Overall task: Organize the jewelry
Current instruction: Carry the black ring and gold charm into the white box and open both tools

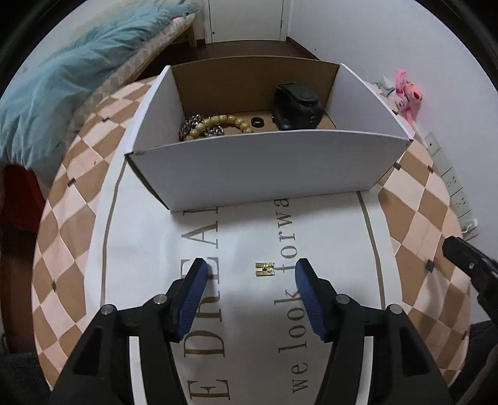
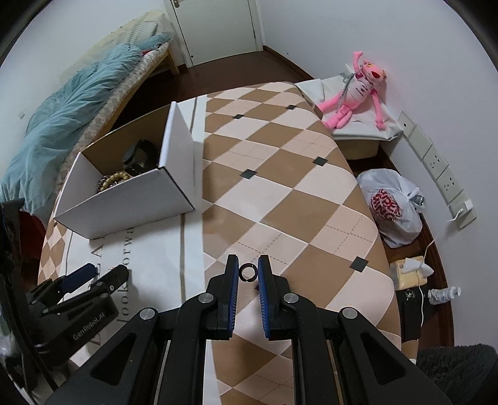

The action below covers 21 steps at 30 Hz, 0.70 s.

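A small gold jewelry piece (image 1: 265, 268) lies on the white lettered sheet (image 1: 249, 224), between the blue pads of my left gripper (image 1: 250, 263), which is open and not touching it. My right gripper (image 2: 248, 264) is shut on a small black ring (image 2: 248, 271), held above the checked tablecloth (image 2: 280, 187). The open white cardboard box (image 1: 264, 165) stands beyond the left gripper. It holds a yellow bead bracelet (image 1: 224, 121), a metal chain (image 1: 190, 124), a black ring (image 1: 257, 122) and a black watch-like item (image 1: 297, 104). The right wrist view shows the box (image 2: 124, 199) at the left.
A bed with a teal blanket (image 2: 62, 124) lies beyond the table to the left. A pink plush toy (image 2: 358, 90), a white plastic bag (image 2: 392, 208) and wall sockets (image 2: 435, 168) are at the right. A white door (image 2: 218, 28) is at the back.
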Available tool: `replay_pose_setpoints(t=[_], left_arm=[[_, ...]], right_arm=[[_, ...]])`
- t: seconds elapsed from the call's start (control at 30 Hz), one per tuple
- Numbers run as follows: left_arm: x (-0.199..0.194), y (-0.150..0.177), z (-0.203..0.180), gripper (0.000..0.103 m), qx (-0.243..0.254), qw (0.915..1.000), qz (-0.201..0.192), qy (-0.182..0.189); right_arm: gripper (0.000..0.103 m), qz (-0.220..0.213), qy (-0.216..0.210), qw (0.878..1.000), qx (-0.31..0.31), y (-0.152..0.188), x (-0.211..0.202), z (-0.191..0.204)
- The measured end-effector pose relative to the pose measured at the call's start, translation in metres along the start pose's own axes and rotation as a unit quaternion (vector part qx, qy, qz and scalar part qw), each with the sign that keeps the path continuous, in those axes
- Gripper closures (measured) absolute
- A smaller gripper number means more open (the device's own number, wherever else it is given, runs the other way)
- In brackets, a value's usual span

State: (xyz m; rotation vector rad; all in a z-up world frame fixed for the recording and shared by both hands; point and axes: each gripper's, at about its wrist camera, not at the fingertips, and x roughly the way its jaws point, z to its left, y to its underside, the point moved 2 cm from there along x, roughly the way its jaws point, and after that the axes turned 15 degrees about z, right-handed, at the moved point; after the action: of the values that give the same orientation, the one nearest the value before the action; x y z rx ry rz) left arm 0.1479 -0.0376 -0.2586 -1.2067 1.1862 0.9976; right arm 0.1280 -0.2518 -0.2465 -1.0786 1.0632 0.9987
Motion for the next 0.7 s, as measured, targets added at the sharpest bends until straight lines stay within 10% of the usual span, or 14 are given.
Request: replay_pose_setpoints(t=[0.23,0.33,0.7], left_arm=[[0.001,0.000,-0.002,0.054,0.007,0.9999,-0.013,0.004],[-0.001,-0.003,-0.005,0.094,0.017,0.9996,-0.020,0.011],[-0.047,0.000,0.012,0.095,0.005,0.9964,-0.039,0.074]], right_arm=[[0.090,0.001,0.000,1.000,0.003,-0.002,0.003,-0.001],[0.090,0.000,0.001,1.000,0.004,-0.002,0.003,-0.001],[0.090,-0.023,-0.018,1.000,-0.002,-0.011,-0.027,0.007]])
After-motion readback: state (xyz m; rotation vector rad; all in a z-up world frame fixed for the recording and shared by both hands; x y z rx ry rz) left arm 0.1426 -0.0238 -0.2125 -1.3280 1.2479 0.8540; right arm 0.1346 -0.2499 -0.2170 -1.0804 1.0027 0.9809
